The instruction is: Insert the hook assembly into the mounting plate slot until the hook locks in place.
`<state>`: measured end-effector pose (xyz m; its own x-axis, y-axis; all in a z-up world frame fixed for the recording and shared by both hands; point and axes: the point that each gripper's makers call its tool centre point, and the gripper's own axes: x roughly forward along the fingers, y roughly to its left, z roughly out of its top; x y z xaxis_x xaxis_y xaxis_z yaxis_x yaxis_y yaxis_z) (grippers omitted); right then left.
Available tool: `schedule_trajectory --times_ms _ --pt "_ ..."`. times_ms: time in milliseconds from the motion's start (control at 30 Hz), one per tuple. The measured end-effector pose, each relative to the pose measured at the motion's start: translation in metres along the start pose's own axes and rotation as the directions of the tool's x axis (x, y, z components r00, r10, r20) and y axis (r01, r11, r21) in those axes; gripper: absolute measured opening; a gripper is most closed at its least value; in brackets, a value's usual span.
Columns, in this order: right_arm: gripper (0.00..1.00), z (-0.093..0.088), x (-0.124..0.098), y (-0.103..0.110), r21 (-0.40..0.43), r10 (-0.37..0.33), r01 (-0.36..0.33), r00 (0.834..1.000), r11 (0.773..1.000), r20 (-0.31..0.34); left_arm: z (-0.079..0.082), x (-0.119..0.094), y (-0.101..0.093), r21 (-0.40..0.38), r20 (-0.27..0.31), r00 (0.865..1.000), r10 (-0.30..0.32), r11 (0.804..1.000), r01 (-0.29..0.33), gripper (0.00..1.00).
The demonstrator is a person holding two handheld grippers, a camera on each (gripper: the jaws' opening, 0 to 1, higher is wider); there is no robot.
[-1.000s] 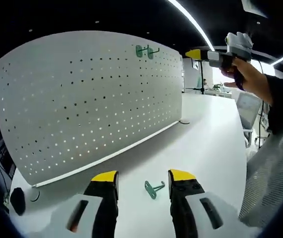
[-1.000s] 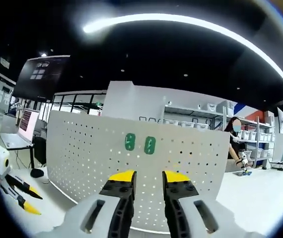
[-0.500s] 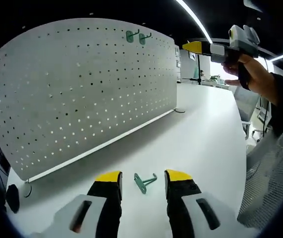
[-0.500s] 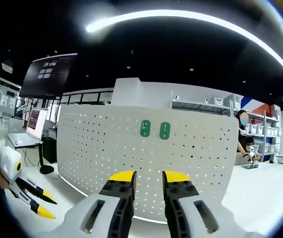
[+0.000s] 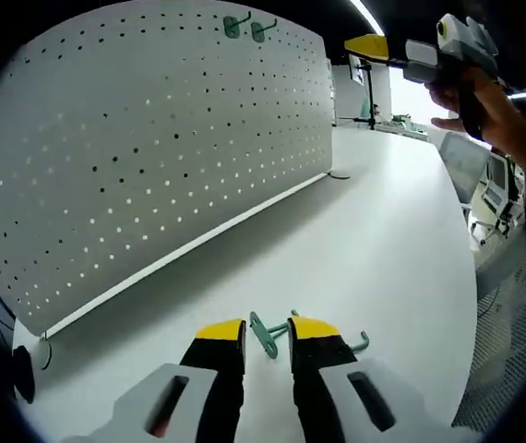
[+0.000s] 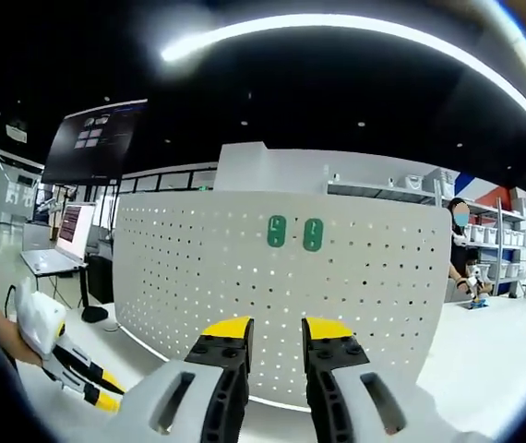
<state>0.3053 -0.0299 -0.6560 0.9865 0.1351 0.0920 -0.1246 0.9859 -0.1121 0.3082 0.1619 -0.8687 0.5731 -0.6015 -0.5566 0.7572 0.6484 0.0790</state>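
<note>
Closing in over the last second, the left gripper [image 5: 268, 329] is now brought around the green hook [image 5: 266, 334] on the white table [image 5: 374, 249], jaws narrowed but not yet clamped. The right gripper [image 6: 275, 327] is held empty, jaws slightly apart, facing the pegboard [image 6: 245, 286]; pickup is judged imminent.

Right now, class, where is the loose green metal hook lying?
In the left gripper view, the green metal hook lies on the white table, between the left gripper's yellow tips, in front of the white pegboard.

Ahead of the right gripper's camera, far to the left, an open laptop [image 6: 53, 242] stands on the white table [image 6: 484, 341]. Above it hangs a dark screen [image 6: 94, 140]. To the far right, a person [image 6: 460, 242] stands near shelves [image 6: 383, 196] with white boxes.
</note>
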Motion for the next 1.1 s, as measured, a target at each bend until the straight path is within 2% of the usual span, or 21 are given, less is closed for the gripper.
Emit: schedule_trajectory --times_ms 367,567,800,1100 --pt "0.19 -0.004 0.005 0.006 0.002 0.029 -0.029 1.0 1.0 -0.01 -0.004 0.017 0.009 -0.024 -0.043 0.998 0.039 0.999 -0.04 0.1" --pt "0.19 -0.006 0.004 0.001 0.016 0.024 -0.023 1.0 1.0 -0.012 -0.007 0.021 0.008 -0.004 -0.062 0.997 0.043 0.999 -0.044 0.08" --pt "0.19 -0.007 0.005 0.004 0.016 0.036 -0.036 0.999 0.999 -0.016 -0.014 0.016 0.019 -0.02 -0.081 0.994 0.069 0.997 -0.071 0.07" --pt "0.19 -0.009 0.006 0.005 0.023 0.046 -0.046 0.999 0.999 -0.019 -0.013 0.019 0.018 0.006 -0.086 0.993 0.077 0.997 -0.077 0.05"
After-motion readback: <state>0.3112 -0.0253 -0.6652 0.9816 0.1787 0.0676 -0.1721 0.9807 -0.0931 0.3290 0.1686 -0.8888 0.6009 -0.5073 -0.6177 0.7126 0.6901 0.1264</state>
